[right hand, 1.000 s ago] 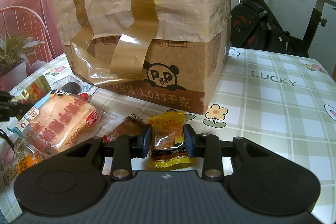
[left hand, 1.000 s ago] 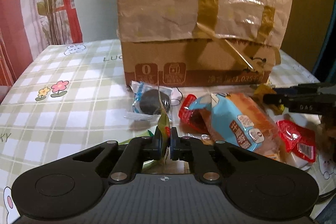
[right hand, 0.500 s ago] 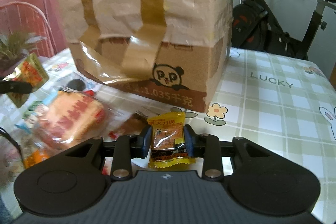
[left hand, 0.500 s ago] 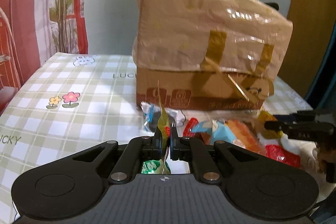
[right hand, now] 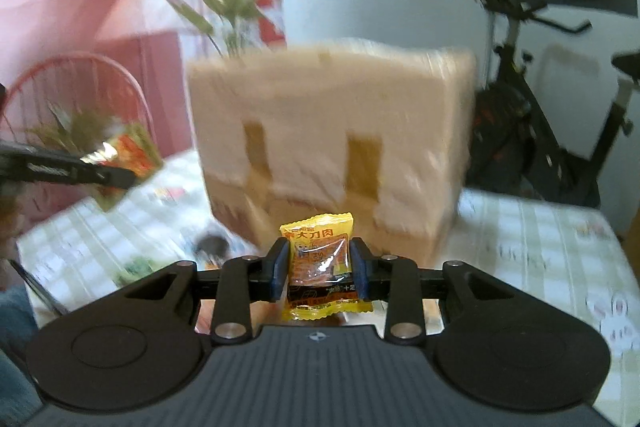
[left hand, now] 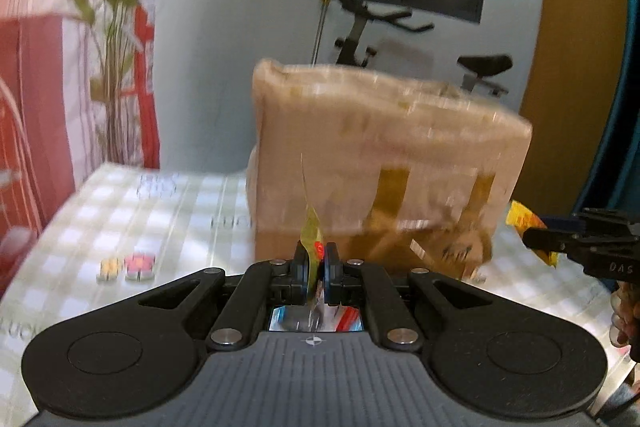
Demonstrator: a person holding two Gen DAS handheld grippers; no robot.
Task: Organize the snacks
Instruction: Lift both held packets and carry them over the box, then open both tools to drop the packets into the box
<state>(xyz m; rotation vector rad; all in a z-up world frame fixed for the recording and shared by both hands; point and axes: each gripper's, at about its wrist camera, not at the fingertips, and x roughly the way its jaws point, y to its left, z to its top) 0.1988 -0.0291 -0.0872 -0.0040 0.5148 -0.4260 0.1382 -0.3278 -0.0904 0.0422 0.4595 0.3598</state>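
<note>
My left gripper (left hand: 316, 257) is shut on a thin yellow-green snack packet (left hand: 310, 227), seen edge-on and standing up between the pads. From the right wrist view that packet (right hand: 132, 151) shows its orange face at the left, held by the left gripper's fingers (right hand: 80, 173). My right gripper (right hand: 319, 263) is shut on a small yellow meat-snack packet (right hand: 320, 259), upright between the blue pads. That packet (left hand: 524, 219) also shows at the right of the left wrist view, in the right gripper's fingers (left hand: 568, 239). Both grippers hang above the table in front of the taped cardboard box (right hand: 332, 147).
The cardboard box (left hand: 384, 163) stands mid-table on a green checked cloth (left hand: 132, 223). Loose snacks (right hand: 212, 243) lie blurred below at the box's foot. An exercise bike (right hand: 560, 131) stands behind on the right, a plant (left hand: 112, 39) and red curtain on the left.
Both grippers have risen with their packets held. The box and table have sunk lower in both views, and the pile of snacks has dropped almost out of sight.
</note>
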